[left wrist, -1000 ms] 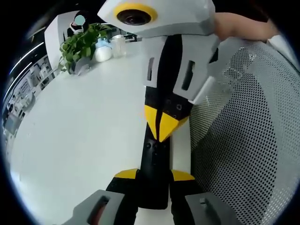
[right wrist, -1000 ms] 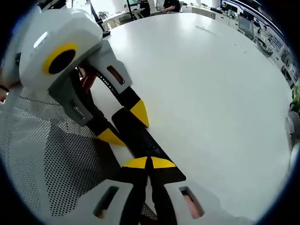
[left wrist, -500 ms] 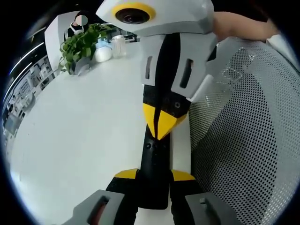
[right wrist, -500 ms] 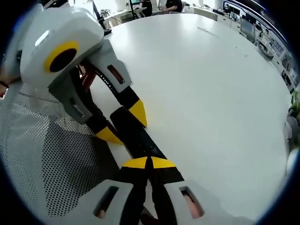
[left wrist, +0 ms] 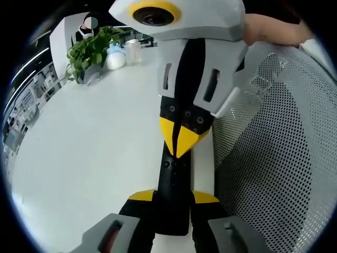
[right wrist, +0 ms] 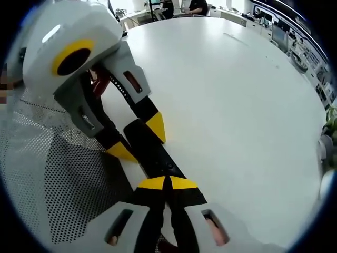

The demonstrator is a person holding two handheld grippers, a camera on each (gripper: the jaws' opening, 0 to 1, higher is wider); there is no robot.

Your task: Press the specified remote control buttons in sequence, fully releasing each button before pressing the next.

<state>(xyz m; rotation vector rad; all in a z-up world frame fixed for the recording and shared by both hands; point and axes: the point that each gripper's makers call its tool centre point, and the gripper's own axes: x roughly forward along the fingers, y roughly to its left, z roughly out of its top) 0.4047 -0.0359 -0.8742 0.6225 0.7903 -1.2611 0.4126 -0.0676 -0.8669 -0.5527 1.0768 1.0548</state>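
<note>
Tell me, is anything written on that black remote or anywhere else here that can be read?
None can be read.
Black remote: its face shows no legible marks; the buttons are too small to tell.
White table: bare of print.
Bottles beside the plant: any labels are too blurred.

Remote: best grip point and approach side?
Grip the black remote across its narrow width at the near end, coming in along its length, as the left gripper does. It is long, slim and flat on the white table; that leaves the buttons free for the right gripper.
</note>
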